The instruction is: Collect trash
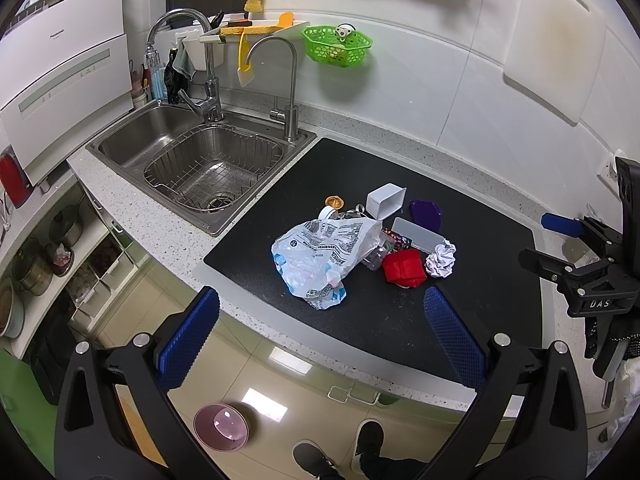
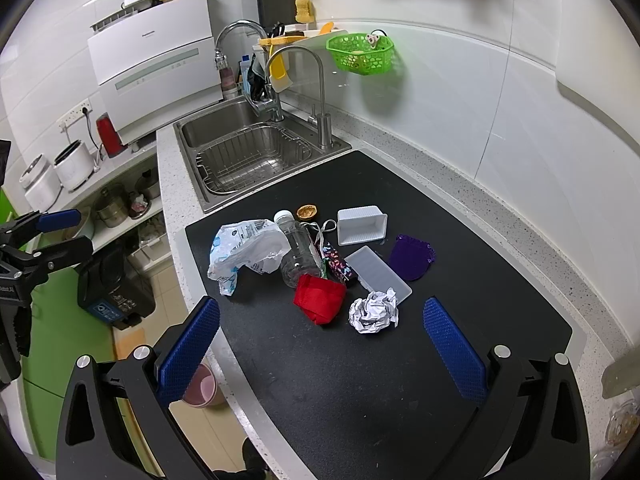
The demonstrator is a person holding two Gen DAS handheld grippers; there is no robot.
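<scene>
Trash (image 2: 320, 264) lies heaped on a black mat (image 2: 360, 380) covering the speckled counter (image 2: 480, 184) beside a steel sink (image 1: 132, 136); left gripper (image 1: 320, 334) and right gripper (image 2: 320, 344) both gape, holding nothing.

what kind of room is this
A home kitchen, most likely. A stainless steel sink with a wire basket and two faucets is set into a speckled countertop, a countertop dishwasher stands beside it, and pots sit on shelves below.

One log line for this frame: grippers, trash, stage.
left gripper open, empty | right gripper open, empty | crumpled paper, plastic bag, bottle on black mat | stage: pre-grasp
</scene>
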